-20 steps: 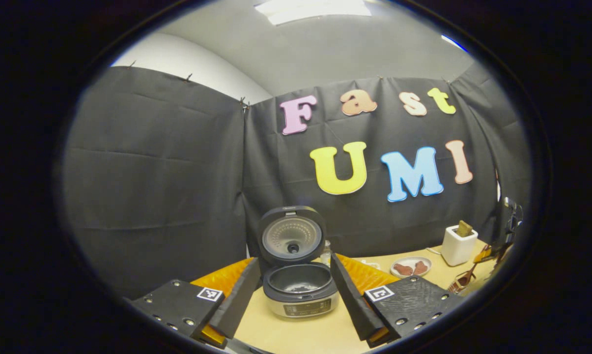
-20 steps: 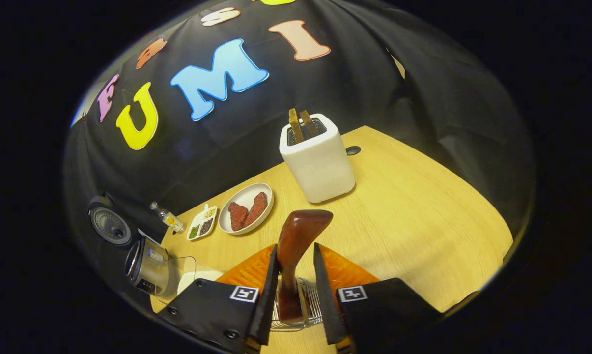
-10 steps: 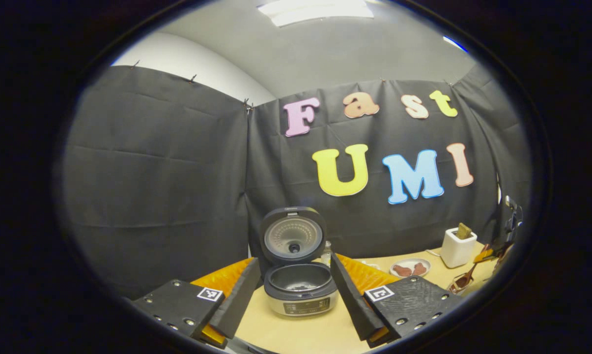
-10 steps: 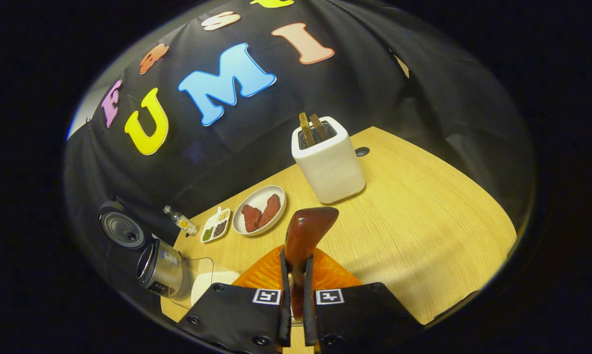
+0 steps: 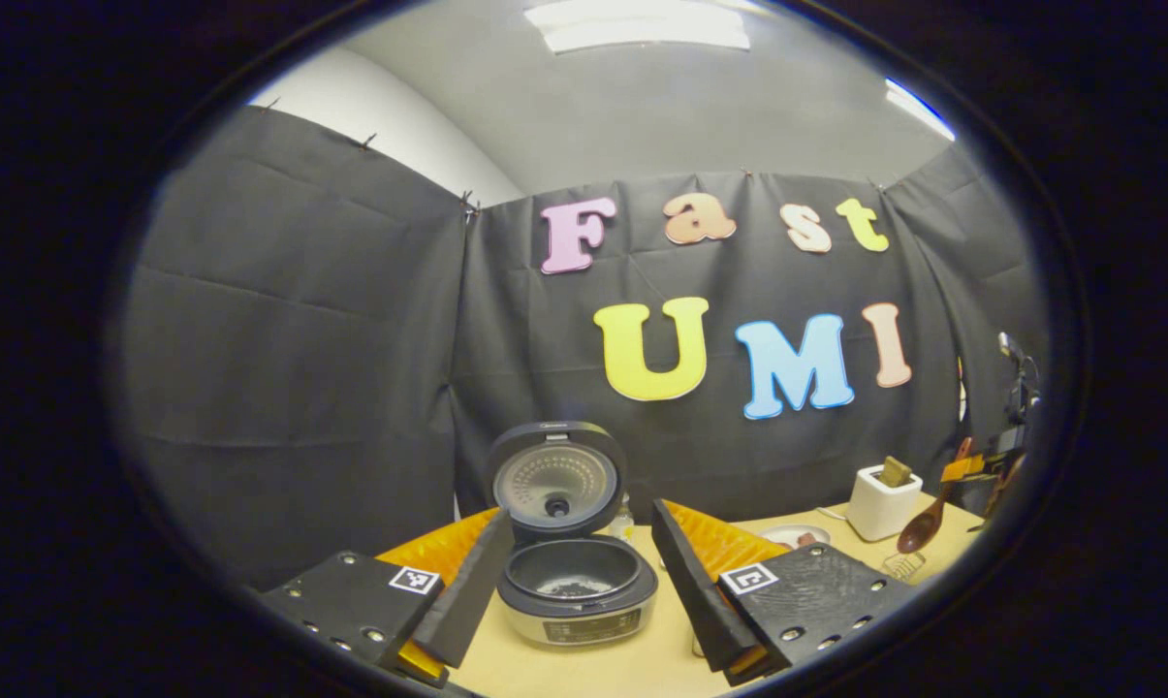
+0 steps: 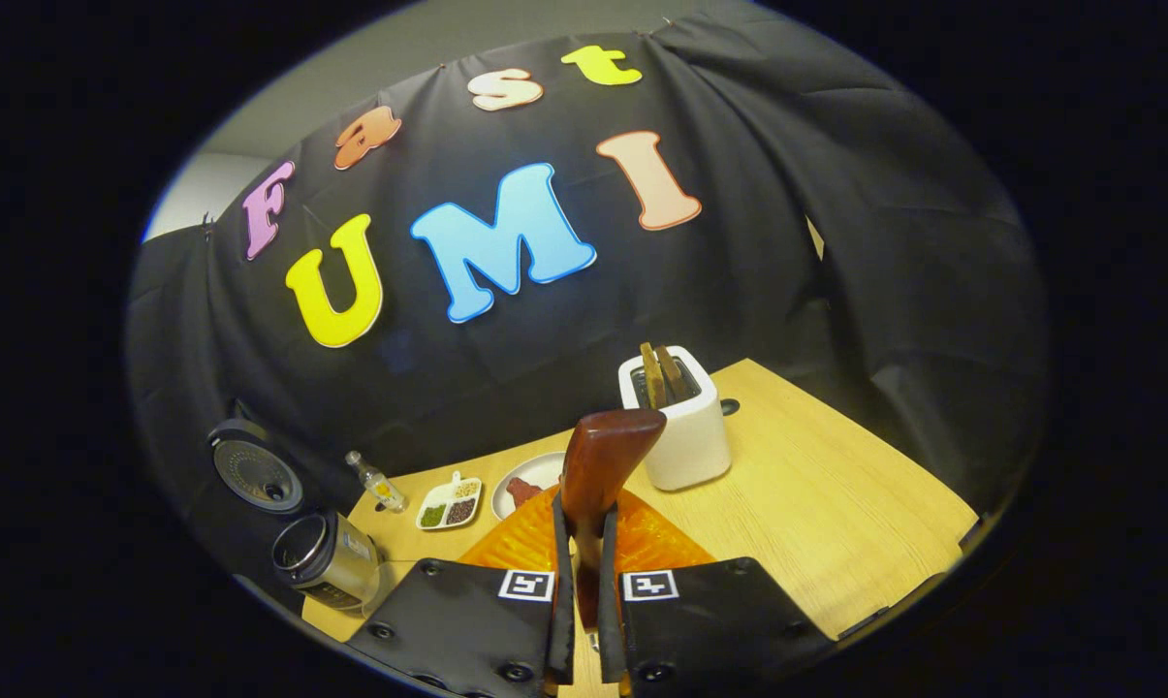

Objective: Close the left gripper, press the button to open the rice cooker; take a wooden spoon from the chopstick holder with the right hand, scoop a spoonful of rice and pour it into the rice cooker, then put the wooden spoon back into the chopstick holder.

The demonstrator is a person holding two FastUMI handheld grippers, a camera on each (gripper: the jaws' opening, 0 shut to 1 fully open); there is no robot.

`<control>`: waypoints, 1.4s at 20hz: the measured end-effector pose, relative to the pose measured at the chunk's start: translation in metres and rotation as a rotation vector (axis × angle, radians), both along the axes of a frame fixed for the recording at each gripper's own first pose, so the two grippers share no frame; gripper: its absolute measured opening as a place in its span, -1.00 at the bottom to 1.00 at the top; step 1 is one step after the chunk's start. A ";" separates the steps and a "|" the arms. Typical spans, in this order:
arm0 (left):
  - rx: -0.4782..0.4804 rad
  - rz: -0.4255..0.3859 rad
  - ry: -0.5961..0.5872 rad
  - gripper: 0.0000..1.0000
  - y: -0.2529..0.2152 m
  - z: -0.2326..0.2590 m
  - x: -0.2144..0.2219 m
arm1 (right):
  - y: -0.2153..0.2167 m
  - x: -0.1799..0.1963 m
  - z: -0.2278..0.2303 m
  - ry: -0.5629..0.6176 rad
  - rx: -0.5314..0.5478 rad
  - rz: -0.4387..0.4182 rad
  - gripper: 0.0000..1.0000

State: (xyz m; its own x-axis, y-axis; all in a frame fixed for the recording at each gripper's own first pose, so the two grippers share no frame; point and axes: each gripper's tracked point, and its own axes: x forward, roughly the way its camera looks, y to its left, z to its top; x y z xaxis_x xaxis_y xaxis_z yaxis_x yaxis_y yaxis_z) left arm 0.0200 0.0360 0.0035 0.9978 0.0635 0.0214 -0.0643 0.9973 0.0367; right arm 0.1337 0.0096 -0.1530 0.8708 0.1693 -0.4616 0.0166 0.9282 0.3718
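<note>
Right gripper (image 6: 587,620), at the bottom of the right gripper view, is pinching the handle of the wooden spoon (image 6: 598,475) between both fingers, which are standing nearly together with only the handle between them. That handle is rising upright above the fingers as a smooth, glossy, reddish-brown bar with a broadened, bent top; its lower part is hidden between the fingers, so the bowl is not showing in this view. In the left gripper view the same spoon (image 5: 923,523) is appearing far to the right, its rounded dark bowl hanging low above a small wire chopstick holder (image 5: 901,564), which is too small and too near the edge to make out in detail.

Left gripper (image 5: 584,591) is standing spread, its two flat, wedge-shaped fingers framing the rice cooker (image 5: 576,591) without touching it. The cooker is sitting on the pale wood-grain table (image 6: 836,504) with its round lid raised upright, showing a dotted metal inner plate and a dark, round pot; the contents of the pot are hard to make out.

Beyond the spoon handle, a white, rounded toaster (image 6: 685,427) is holding two brown slices, a white plate (image 6: 525,490) is partly hidden by the gripper, and a small divided dish (image 6: 450,504) and a little clear bottle (image 6: 375,482) are lying beside it.
</note>
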 end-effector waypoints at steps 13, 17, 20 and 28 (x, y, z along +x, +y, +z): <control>-0.009 -0.014 0.038 0.73 0.106 -0.027 0.032 | 0.130 -0.010 0.002 -0.019 -0.023 0.064 -0.84; -0.009 -0.001 0.052 0.73 0.130 -0.036 0.035 | 0.155 -0.012 -0.021 -0.005 -0.065 0.075 -0.76; -0.004 0.007 0.065 0.75 0.145 -0.043 0.035 | 0.169 -0.013 -0.040 -0.006 -0.131 0.088 -0.77; 0.002 0.039 0.093 0.78 0.177 -0.058 0.038 | 0.207 -0.020 -0.082 -0.063 -0.422 0.177 -0.76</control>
State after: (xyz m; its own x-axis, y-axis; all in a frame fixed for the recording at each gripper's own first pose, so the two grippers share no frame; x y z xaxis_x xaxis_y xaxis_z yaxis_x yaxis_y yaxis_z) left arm 0.0583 0.2131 -0.0545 0.9922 0.1022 -0.0709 -0.0990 0.9940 0.0462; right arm 0.1140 0.2165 -0.2354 0.8741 0.1264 -0.4690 -0.1663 0.9851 -0.0444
